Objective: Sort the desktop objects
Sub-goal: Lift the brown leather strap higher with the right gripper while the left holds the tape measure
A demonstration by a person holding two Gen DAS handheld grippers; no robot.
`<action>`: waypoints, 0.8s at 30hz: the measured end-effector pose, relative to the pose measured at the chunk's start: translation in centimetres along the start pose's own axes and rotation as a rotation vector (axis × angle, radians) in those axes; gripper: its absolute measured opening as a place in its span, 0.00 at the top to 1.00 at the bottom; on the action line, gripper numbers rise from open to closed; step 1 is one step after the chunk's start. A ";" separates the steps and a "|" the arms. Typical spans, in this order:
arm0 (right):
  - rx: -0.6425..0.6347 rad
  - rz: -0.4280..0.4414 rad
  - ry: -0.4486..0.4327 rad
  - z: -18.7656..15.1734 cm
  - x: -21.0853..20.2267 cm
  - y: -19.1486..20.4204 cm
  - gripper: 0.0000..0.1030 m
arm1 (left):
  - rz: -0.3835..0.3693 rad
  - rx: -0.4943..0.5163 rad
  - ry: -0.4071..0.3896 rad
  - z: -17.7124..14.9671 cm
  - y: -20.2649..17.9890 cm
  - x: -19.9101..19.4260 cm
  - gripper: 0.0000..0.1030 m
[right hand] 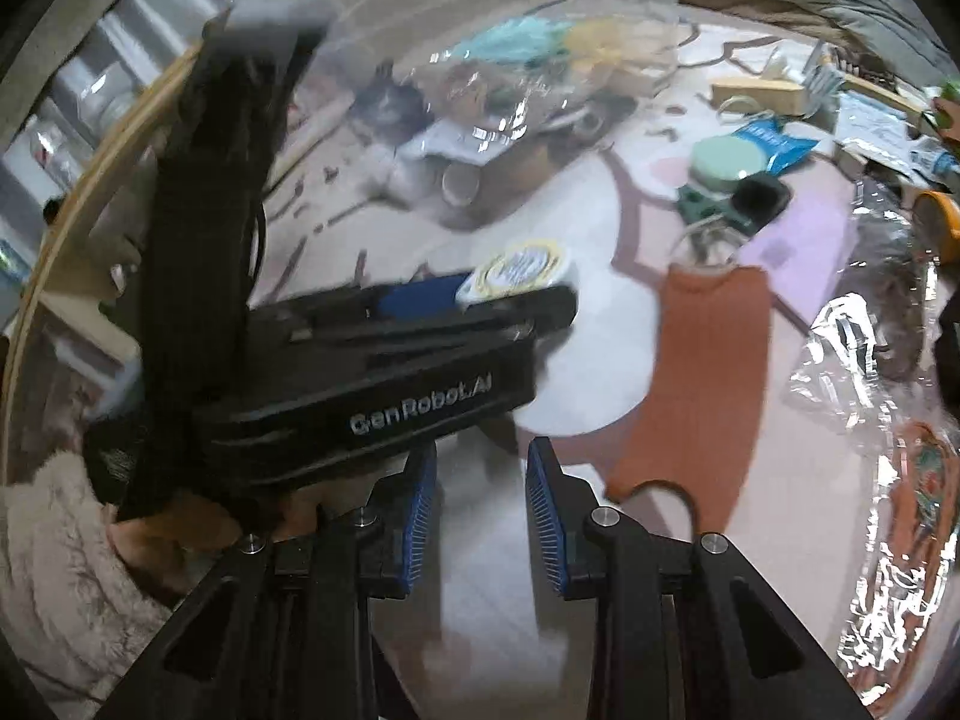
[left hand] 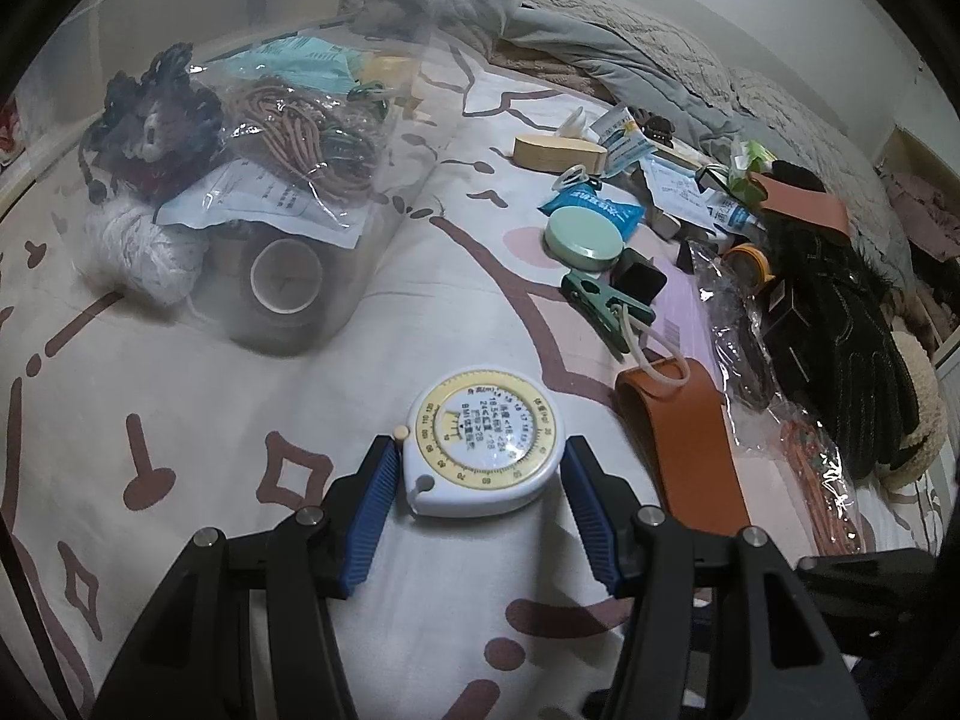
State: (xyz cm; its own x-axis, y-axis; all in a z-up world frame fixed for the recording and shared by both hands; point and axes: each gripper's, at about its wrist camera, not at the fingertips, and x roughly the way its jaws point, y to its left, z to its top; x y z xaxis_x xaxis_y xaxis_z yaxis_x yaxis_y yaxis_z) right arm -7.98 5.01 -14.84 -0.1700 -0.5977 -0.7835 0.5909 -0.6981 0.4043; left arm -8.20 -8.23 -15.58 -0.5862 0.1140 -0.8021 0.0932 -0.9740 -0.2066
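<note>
The left gripper (left hand: 480,474) is closing its blue pads on the two sides of a white tape measure (left hand: 480,450) with a yellow dial, which is lying on the bed sheet (left hand: 180,360); the pads are touching its casing on both sides. In the right wrist view the same tape measure (right hand: 519,270) is sitting at the tip of the left gripper (right hand: 510,294), whose black body is crossing the picture. The right gripper (right hand: 480,504) is hovering over the sheet (right hand: 576,360) with its jaws narrowly apart and nothing between them.

Just right of the tape measure a brown leather strap (left hand: 684,450) is lying flat. A white cord loop is resting on its far end, leading to a green clip (left hand: 606,306) just beyond. A crinkled clear wrapper (left hand: 738,348) is lying to the right of the strap, with a dark glove (left hand: 840,348) partly over it.

Farther on, a pale green round lid (left hand: 582,237) is sitting near the clip, with a small black case (left hand: 639,282) between them. A blue packet (left hand: 591,204) is lying just behind the lid, and a wooden block (left hand: 561,153) beyond that.

To the far left a clear plastic bag (left hand: 240,180) is holding coiled cord, a tape roll (left hand: 285,285), white string and a dark fabric item. A grey quilt (left hand: 660,60) is bunched at the far edge.
</note>
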 end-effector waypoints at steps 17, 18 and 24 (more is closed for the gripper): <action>0.018 -0.256 -0.164 0.5 -3.9 -3.2 0.58 | 0.008 0.016 0.000 -0.1 -0.1 0.0 0.46; 0.024 -0.277 -0.156 0.6 -3.8 -3.8 0.44 | 0.010 0.020 0.000 -0.1 -0.1 0.0 0.46; -0.003 -0.268 -0.159 1.2 -3.5 -4.7 0.04 | 0.016 0.028 -0.001 -0.2 -0.2 0.0 0.46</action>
State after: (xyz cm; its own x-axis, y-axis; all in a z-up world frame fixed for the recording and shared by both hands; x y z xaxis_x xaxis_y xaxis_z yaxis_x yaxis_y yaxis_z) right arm -11.18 9.90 -13.45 -0.4409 -0.4470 -0.7783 0.5111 -0.8379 0.1917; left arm -8.03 -7.97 -15.65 -0.5857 0.0981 -0.8046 0.0798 -0.9809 -0.1776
